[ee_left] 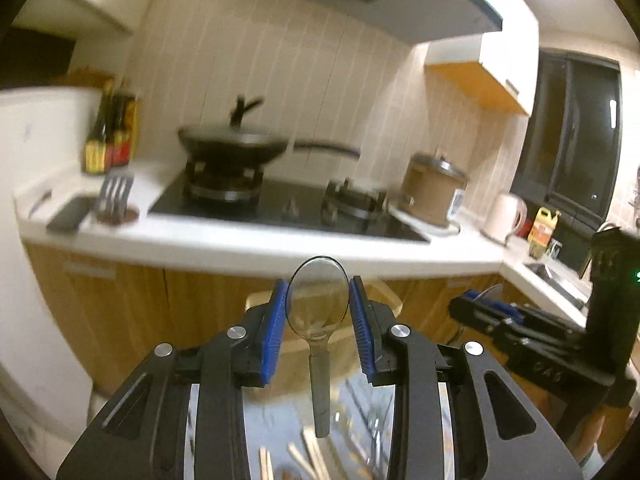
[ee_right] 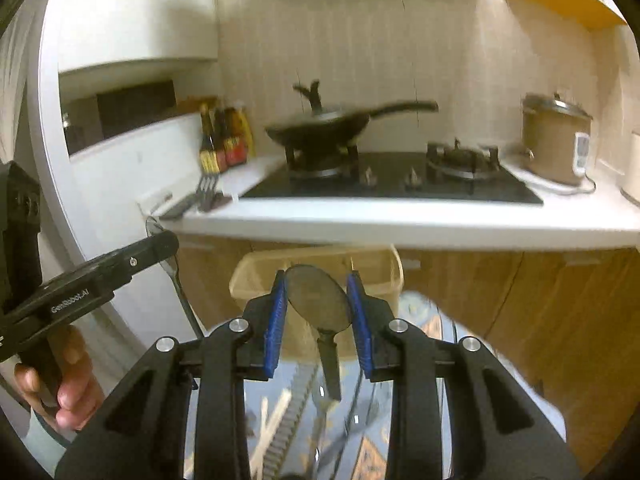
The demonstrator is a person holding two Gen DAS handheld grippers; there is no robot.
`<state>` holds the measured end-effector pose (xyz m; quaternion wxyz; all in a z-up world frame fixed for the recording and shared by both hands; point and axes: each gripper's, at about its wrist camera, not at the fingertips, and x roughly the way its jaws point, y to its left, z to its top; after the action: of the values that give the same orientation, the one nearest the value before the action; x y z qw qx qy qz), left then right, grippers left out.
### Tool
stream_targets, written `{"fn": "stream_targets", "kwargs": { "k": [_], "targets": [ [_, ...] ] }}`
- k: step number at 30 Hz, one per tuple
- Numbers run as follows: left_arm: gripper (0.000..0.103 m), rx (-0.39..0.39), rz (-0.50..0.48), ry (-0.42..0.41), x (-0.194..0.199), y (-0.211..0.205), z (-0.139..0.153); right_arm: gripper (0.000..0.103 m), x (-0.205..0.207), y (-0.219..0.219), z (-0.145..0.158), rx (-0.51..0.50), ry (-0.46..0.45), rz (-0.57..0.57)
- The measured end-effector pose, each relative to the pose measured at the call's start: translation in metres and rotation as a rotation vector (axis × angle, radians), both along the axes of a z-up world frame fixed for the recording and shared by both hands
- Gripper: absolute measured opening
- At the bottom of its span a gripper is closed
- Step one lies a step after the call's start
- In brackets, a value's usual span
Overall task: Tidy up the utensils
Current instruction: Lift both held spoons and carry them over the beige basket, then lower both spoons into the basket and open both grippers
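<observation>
- Black jaw frames fill the bottom of both wrist views; the left gripper (ee_left: 318, 304) has its blue pads closed partway onto the bowl of a clear spoon (ee_left: 318, 300), whose handle hangs down toward the camera
- Right gripper (ee_right: 320, 300) likewise has its blue pads pressed on either edge of a darker spoon (ee_right: 320, 300), bowl up and handle angled down
- White countertop (ee_right: 400, 220) runs across both views beyond the grippers, with wood-fronted cabinets below it
- Black glass hob (ee_right: 392, 188) is set into the counter, and a black wok (ee_right: 320, 130) with a lid and a long handle sits on its left burner
- Brown cooker pot (ee_right: 556, 148) stands at the right end of the counter
- Beige plastic bin (ee_right: 256, 280) sits on the floor below the counter edge, behind the right gripper's spoon
- Sauce bottles (ee_right: 224, 144) are grouped left of the hob against the wall
- Person's hand (ee_right: 68, 380) grips the handle of the left gripper at the left edge of the right wrist view
- Fork (ee_left: 116, 196) stands tines up near the counter's left corner, beside a dark flat object too blurred to identify
- Pale sticks, possibly chopsticks (ee_left: 308, 456), lie blurred on a shiny surface under the left gripper
</observation>
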<state>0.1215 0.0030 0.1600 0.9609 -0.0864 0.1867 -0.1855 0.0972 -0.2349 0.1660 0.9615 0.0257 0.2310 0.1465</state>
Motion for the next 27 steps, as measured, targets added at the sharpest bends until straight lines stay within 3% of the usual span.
{"fn": "stream_targets", "kwargs": {
  "k": [5,10,15,27],
  "targets": [
    [0.029,0.019,0.019,-0.093,0.015,-0.008,0.038,0.027,0.026,0.004,0.031,0.009,-0.063,-0.01],
    [0.029,0.056,0.042,-0.117,0.037,-0.017,0.04,0.027,0.054,-0.001,0.044,0.003,-0.11,-0.059],
    [0.029,0.104,0.091,-0.127,0.056,-0.019,0.022,0.027,0.09,-0.008,0.024,-0.004,-0.092,-0.099],
    [0.03,0.094,0.09,-0.041,0.092,-0.012,-0.035,0.027,0.13,-0.003,-0.038,-0.066,-0.006,-0.136]
  ]
}}
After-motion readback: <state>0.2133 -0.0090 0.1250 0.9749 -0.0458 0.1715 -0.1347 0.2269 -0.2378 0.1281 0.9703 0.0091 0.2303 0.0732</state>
